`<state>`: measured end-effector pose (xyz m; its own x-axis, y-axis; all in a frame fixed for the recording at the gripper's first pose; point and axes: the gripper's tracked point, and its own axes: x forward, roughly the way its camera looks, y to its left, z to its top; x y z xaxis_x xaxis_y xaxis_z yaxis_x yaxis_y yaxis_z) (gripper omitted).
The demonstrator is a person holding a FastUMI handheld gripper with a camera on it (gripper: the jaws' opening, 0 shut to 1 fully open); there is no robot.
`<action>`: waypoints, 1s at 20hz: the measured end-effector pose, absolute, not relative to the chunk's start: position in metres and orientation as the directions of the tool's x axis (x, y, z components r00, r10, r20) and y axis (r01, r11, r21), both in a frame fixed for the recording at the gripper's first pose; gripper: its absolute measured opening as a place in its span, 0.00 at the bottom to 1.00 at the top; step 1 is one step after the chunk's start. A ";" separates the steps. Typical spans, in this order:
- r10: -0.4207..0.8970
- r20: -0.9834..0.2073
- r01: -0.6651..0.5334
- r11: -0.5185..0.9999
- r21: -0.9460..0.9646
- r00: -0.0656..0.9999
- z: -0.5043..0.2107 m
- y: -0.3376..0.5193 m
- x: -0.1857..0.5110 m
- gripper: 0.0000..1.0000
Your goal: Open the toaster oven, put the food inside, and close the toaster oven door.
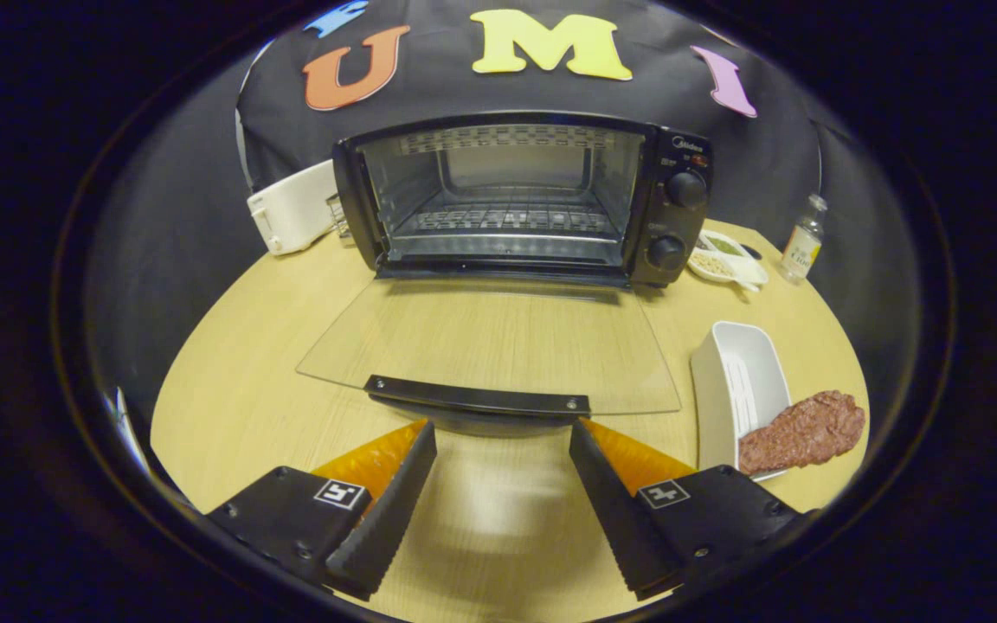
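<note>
Wood-grain desk point(247, 381): pale, rounded top carrying everything in the booth.
Toaster oven point(520, 195): black, at the far edge of the desk, facing the gripper; cavity open with a wire rack point(503, 218) inside and two knobs down its right side.
Oven door point(498, 342): glass, folded fully down and lying flat over the desk toward the gripper; its black handle point(477, 398) sits at the near end.
Gripper point(503, 454): jaws released, spread wide with nothing between them; the fingertips are just short of the door handle, one on each side of it, not touching as far as can be told.
Food point(803, 430): a dark reddish-brown slab, like a piece of meat, lying across the near end of a white rectangular dish point(736, 381) at the right edge of the desk, beside the open door and to the right of the right finger.
White appliance point(295, 208): at the far left edge, just beside the oven's left wall.
Small white condiment dish point(728, 257): near the far right corner, close to the oven's right side.
Bottle point(803, 240): small, clear, labelled, upright at the far right edge, beyond the condiment dish.
</note>
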<state>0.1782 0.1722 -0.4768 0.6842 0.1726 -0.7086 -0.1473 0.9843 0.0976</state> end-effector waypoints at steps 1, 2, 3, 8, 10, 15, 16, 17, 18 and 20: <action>0.165 -0.701 -0.146 0.985 0.087 0.694 -0.471 0.162 0.178 1.00; 0.162 -0.692 -0.151 0.985 0.078 0.703 -0.463 0.153 0.177 1.00; 0.159 -0.680 -0.153 0.986 0.069 0.716 -0.455 0.141 0.177 1.00; 0.096 -0.620 -0.119 0.993 0.004 0.779 -0.410 0.064 0.184 1.00; 0.064 -0.603 -0.101 0.994 -0.028 0.795 -0.398 0.025 0.187 1.00; 0.086 -0.648 -0.100 0.995 0.016 0.757 -0.405 -0.059 0.192 1.00; 0.111 -0.663 -0.105 0.993 0.049 0.740 -0.410 -0.070 0.192 1.00; 0.141 -0.681 -0.114 0.990 0.085 0.718 -0.418 -0.077 0.191 1.00; 0.171 -0.696 -0.122 0.985 0.120 0.698 -0.424 -0.082 0.191 0.97; 0.256 -0.715 -0.142 0.966 0.216 0.651 -0.435 -0.083 0.188 0.90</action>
